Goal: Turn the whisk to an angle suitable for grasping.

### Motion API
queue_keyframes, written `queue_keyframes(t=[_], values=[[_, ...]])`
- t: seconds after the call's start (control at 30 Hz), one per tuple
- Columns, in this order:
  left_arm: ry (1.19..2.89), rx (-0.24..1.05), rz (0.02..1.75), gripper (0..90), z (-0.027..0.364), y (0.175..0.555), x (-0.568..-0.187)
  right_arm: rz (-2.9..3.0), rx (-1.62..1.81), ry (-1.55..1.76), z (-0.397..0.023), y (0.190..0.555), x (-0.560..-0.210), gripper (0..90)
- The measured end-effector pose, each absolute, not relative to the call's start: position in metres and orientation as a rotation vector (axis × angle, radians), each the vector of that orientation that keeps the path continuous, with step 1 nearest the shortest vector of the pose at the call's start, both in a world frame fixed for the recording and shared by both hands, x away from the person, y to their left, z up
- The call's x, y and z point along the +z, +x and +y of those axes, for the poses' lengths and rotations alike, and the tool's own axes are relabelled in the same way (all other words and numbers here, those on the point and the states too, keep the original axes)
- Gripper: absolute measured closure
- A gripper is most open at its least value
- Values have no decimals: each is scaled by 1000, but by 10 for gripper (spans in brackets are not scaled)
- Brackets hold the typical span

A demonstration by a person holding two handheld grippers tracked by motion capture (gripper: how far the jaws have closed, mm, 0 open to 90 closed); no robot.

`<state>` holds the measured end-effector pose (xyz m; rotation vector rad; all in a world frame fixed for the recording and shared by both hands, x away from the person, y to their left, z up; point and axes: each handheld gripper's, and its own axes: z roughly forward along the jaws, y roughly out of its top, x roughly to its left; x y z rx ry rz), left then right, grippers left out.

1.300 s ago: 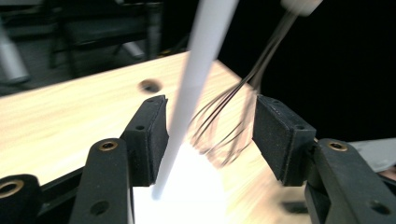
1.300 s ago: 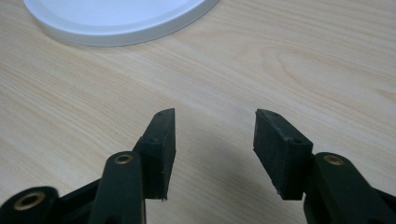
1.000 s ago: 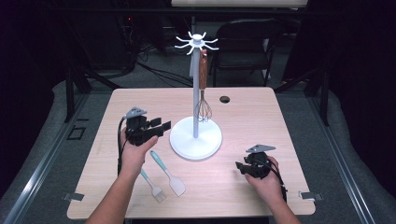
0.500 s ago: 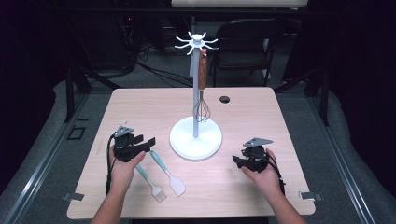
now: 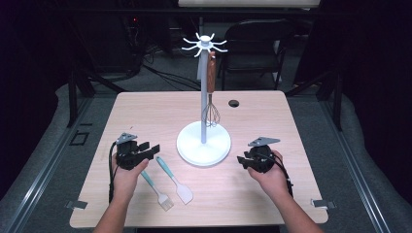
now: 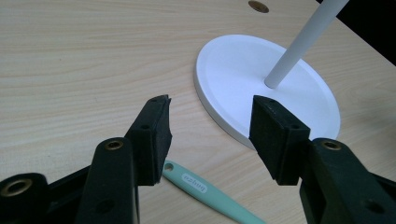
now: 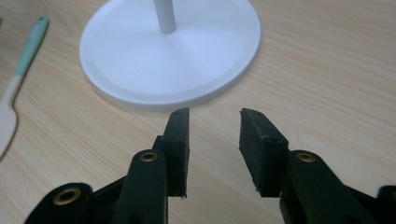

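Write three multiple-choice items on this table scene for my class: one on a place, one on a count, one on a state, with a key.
1. Where is the whisk?
A. Hanging from the white stand
B. Lying on the table
C. Held by a hand-held gripper

2. How many teal-handled utensils lie on the table?
A. One
B. Two
C. Four

3. How are the jaws of the left hand-held gripper?
A. Shut on the spatula
B. Shut on the stand's pole
C. Open, holding nothing

Key:
1 A: its wooden handle hangs from a hook at the stand's top.
2 B: a brush and a spatula lie side by side.
3 C: bare table shows between its pads.
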<state>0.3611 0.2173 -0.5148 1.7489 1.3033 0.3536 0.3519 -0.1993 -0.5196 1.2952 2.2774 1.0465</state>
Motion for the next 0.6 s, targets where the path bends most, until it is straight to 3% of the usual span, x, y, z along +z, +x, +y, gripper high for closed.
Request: queue_keyframes(t=[0.6], values=[[1746, 348, 1306, 483, 222, 359, -512, 2251, 1209, 1226, -192, 368, -466, 814]])
